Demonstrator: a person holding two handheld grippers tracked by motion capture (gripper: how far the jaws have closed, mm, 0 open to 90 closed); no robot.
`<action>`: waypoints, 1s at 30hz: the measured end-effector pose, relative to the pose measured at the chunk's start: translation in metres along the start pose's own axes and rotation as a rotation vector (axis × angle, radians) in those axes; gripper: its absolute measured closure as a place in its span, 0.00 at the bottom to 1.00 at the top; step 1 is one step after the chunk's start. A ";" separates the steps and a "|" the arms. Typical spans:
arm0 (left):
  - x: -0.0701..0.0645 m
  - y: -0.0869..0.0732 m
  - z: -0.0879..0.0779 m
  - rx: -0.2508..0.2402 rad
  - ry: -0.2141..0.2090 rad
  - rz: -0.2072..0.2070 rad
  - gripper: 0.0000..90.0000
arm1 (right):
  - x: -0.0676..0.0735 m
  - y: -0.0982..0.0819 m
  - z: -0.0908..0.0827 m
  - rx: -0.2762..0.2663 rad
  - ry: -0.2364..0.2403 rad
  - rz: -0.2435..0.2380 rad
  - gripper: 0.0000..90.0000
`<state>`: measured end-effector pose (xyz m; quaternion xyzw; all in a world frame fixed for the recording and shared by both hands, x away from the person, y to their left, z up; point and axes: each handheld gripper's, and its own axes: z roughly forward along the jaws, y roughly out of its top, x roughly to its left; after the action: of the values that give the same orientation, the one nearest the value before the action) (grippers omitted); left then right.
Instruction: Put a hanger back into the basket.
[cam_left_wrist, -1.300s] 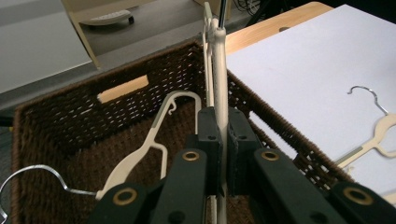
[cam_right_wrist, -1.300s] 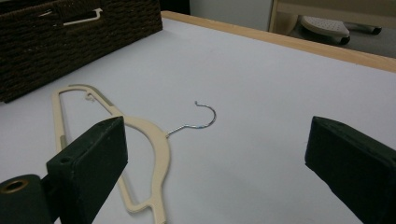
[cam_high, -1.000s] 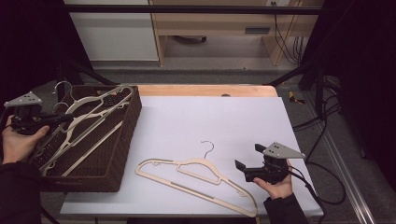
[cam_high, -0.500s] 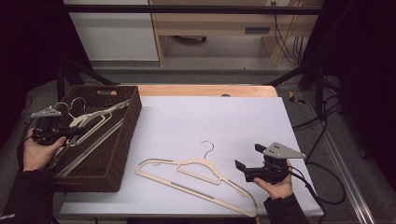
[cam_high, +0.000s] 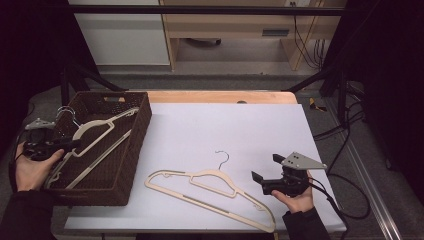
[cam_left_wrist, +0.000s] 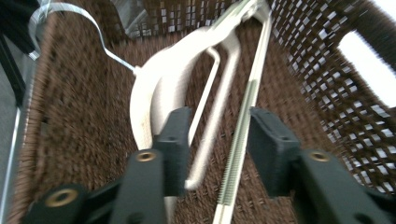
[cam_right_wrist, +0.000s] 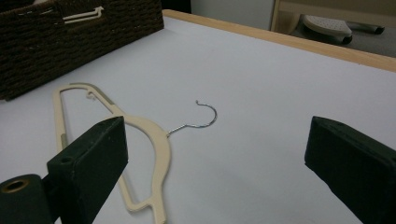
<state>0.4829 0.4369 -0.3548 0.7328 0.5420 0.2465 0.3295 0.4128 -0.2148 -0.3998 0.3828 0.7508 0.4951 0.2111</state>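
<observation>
Left claw (cam_left_wrist: 215, 140) just opening, astride hanger (cam_left_wrist: 187, 79) lying in basket (cam_high: 131, 150).

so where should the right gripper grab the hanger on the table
Grip the hanger on its curved shoulder beside the hook, coming from above. It lies flat on the table, so only a top-down pinch across that narrow arm fits. The right gripper, jaws open, sits just right of it.
</observation>
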 end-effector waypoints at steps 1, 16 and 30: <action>-0.003 0.000 -0.005 -0.029 -0.013 -0.003 0.60 | 0.000 0.000 0.000 0.000 -0.002 0.002 0.07; -0.098 0.009 -0.038 -0.313 -0.185 0.080 0.09 | -0.003 0.000 -0.004 -0.008 0.022 0.003 0.11; -0.187 -0.016 -0.016 -0.335 -0.330 0.203 0.07 | -0.007 -0.001 -0.012 -0.042 0.031 0.020 0.08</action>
<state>0.4072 0.2649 -0.3565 0.7489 0.3561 0.2415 0.5040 0.4081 -0.2273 -0.3964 0.3781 0.7396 0.5187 0.2026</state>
